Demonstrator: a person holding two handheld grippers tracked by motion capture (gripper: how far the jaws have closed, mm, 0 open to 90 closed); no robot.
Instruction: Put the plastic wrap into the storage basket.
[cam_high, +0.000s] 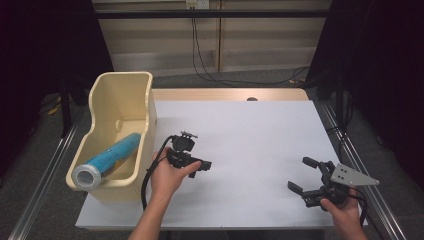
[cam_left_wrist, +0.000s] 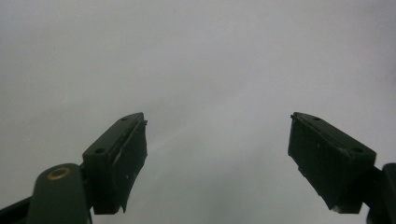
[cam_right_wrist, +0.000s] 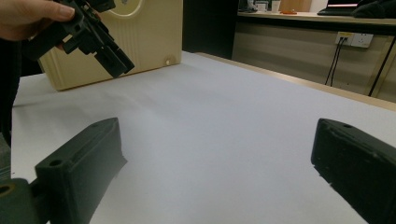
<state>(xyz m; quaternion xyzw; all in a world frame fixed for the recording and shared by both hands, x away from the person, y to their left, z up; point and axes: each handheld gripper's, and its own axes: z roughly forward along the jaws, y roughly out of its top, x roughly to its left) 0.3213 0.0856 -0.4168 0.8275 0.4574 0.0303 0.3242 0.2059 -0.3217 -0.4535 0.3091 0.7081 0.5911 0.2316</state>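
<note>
At the bench's (cam_high: 240, 145) left edge, a cream plastic bin (cam_high: 120, 100) holds a blue canister (cam_high: 107, 161) lying on its side, silver cap toward the near wall, so it cannot roll off. Just beside the bin, the left claw (cam_high: 200, 165) hovers over bare white surface, released, nothing between its jaws. Well apart at the near right corner, the right claw (cam_high: 305, 176) also stands released and empty, parked out of the way. The job looks finished, or not yet begun.

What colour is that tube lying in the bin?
Light blue with a silver end cap, best seen in the high view.
</note>
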